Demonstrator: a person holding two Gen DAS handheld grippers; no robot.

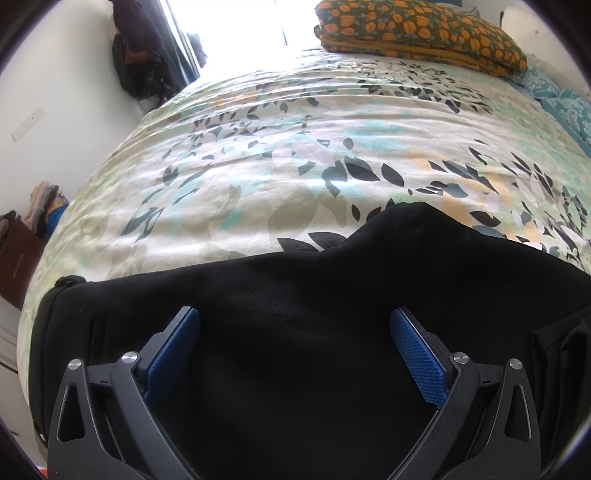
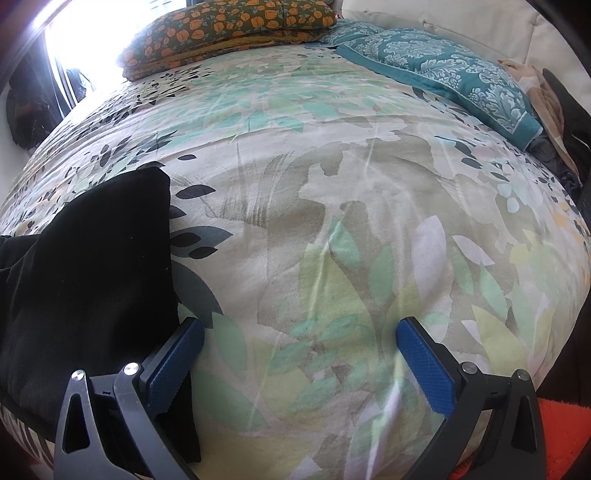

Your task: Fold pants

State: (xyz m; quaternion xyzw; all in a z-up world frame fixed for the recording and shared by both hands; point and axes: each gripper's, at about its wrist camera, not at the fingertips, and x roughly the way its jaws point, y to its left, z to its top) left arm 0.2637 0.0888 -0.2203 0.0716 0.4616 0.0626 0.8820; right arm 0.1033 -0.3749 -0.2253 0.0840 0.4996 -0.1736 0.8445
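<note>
The black pants (image 1: 303, 332) are laid on the near part of a leaf-patterned bedspread (image 1: 258, 147), filling the left wrist view from 3 o'clock through 6 to 9 o'clock. The fabric is matte and largely smooth, with a raised fold peaking toward 1 o'clock and a bunched seam at 9 o'clock. In the right wrist view the pants (image 2: 92, 266) are seen at 9 o'clock, ending in a squared corner with a straight edge against the bedspread (image 2: 351, 221). The left gripper (image 1: 295, 325) is held above the garment, angled forward and down; its jaws are spread wide and nothing is gripped. The right gripper (image 2: 300, 334) is positioned over bare bedspread, jaws likewise spread wide and empty, with the left pad (image 2: 173, 365) just beside the garment's edge; contact cannot be determined. An orange-flowered pillow (image 1: 424, 29) and a teal pillow (image 2: 443, 77) are located at the far end, at 12 to 1 o'clock.
</note>
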